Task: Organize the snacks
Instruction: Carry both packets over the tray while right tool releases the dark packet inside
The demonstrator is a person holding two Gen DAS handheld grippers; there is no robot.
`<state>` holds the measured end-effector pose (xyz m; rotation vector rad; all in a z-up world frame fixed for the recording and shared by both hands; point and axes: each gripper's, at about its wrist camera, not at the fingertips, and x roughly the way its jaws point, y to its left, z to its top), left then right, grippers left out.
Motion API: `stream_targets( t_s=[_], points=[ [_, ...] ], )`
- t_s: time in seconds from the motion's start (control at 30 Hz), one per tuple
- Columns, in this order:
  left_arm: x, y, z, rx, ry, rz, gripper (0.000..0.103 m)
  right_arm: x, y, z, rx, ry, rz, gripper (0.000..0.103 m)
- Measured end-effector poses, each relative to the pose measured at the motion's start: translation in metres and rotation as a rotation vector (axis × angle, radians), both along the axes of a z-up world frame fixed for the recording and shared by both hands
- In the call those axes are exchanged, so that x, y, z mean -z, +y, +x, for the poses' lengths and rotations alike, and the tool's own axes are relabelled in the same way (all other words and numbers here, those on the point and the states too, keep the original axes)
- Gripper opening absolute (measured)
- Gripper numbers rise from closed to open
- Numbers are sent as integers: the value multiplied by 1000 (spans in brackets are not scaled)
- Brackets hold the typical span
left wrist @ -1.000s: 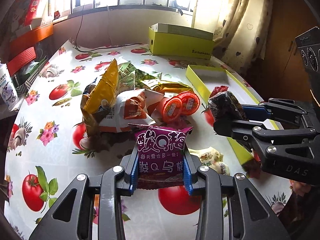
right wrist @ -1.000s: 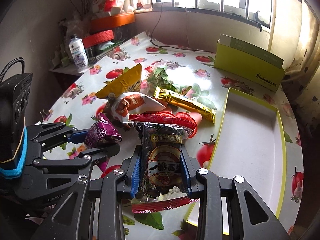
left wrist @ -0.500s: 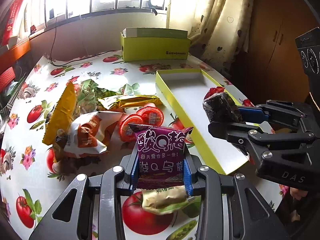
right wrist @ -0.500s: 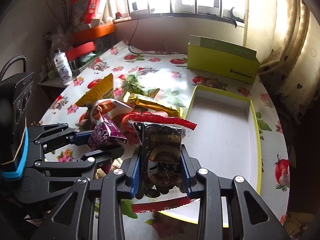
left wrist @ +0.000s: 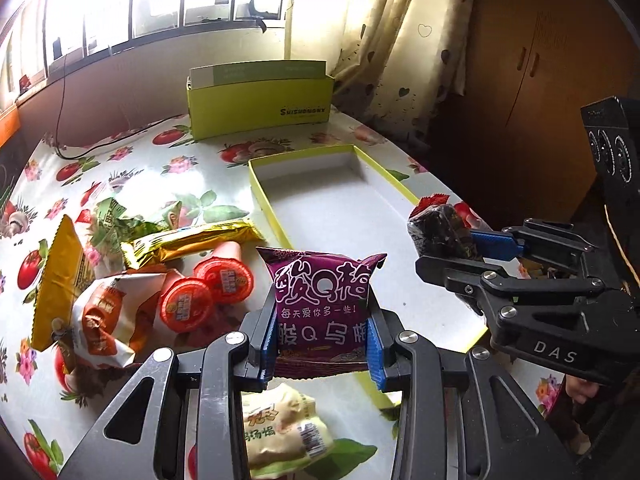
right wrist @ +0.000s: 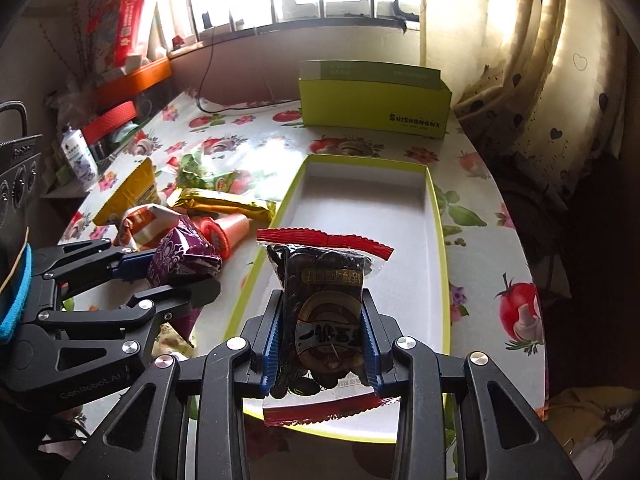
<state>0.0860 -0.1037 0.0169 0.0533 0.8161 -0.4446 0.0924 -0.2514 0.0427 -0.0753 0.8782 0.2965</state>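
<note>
The left gripper [left wrist: 322,344] clamps a purple packet [left wrist: 322,304] upright between its blue pads, held above the table [left wrist: 132,168] beside the tray's left rim. The right gripper [right wrist: 320,344] grips a dark packet [right wrist: 324,304] with red sealed ends, held over the near end of the shallow yellow-rimmed tray [right wrist: 438,216]. Loose snacks [right wrist: 200,200] lie piled on the table left of the tray. A yellow box [right wrist: 372,112] stands at the table's far edge.
</note>
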Motion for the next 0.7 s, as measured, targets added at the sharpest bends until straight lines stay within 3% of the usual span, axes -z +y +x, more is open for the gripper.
stream_targets(
  t_s=[0.7],
  points=[
    [26, -53, 9, 107, 103, -35, 37, 38, -43, 2, 94, 132, 0, 36]
  ],
)
